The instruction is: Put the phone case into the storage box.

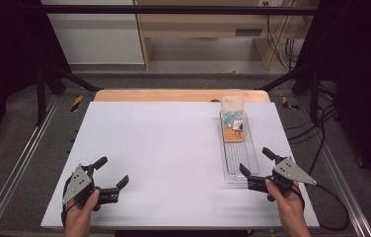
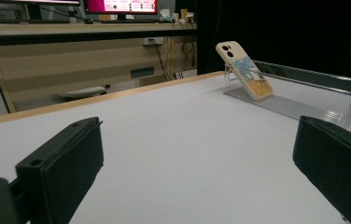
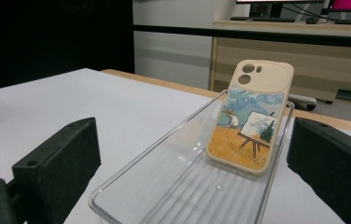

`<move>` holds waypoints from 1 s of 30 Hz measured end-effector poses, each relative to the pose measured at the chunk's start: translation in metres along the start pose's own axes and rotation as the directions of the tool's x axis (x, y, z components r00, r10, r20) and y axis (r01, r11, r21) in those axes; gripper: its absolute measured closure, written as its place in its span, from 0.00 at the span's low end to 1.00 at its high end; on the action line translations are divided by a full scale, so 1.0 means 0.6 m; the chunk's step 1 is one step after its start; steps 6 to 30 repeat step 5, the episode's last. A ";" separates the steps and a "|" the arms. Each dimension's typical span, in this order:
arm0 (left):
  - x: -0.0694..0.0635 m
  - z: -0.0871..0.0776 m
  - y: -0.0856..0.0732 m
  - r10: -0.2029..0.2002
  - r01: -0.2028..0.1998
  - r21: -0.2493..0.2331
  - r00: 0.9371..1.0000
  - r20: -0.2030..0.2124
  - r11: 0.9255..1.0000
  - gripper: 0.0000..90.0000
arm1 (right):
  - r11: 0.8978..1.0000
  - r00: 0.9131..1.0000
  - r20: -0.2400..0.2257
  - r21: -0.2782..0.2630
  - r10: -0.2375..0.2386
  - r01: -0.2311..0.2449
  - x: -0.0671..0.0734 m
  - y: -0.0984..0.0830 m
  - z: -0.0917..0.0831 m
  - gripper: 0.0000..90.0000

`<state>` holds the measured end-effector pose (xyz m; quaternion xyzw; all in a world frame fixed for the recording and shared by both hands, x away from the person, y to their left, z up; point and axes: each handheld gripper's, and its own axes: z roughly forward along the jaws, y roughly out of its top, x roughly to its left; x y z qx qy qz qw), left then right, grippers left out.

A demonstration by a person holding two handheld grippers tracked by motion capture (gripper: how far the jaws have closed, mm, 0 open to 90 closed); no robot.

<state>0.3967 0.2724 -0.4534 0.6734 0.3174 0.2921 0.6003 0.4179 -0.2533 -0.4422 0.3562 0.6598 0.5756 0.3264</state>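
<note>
A cream phone case (image 1: 233,120) (image 2: 244,71) (image 3: 251,119) with a painted field scene leans upright against the far end wall of a long clear plastic tray (image 1: 247,160) (image 2: 313,109) (image 3: 164,186) on the right of the white table. My right gripper (image 1: 257,161) (image 3: 190,179) is open at the tray's near end, its jaws standing either side of the tray. My left gripper (image 1: 111,171) (image 2: 197,175) rests open at the table's front left, with bare table between its jaws, far from the tray.
The white table top (image 1: 164,148) lies on a wooden board. Black frame bars (image 1: 173,10) stand at the back and sides. A wooden desk (image 2: 85,56) with monitors stands beyond the table. Cables (image 1: 321,143) hang at the right edge.
</note>
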 end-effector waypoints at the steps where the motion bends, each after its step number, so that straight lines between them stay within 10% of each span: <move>1: -0.001 0.000 0.000 -0.003 0.003 0.001 1.000 0.001 1.000 0.02 | 1.000 1.000 -0.002 0.002 0.002 -0.002 0.000 0.001 0.003 0.04; 30: -0.002 0.001 0.000 -0.003 0.003 0.001 1.000 0.007 1.000 0.02 | 1.000 1.000 0.002 0.016 0.016 -0.016 0.001 -0.002 0.015 0.04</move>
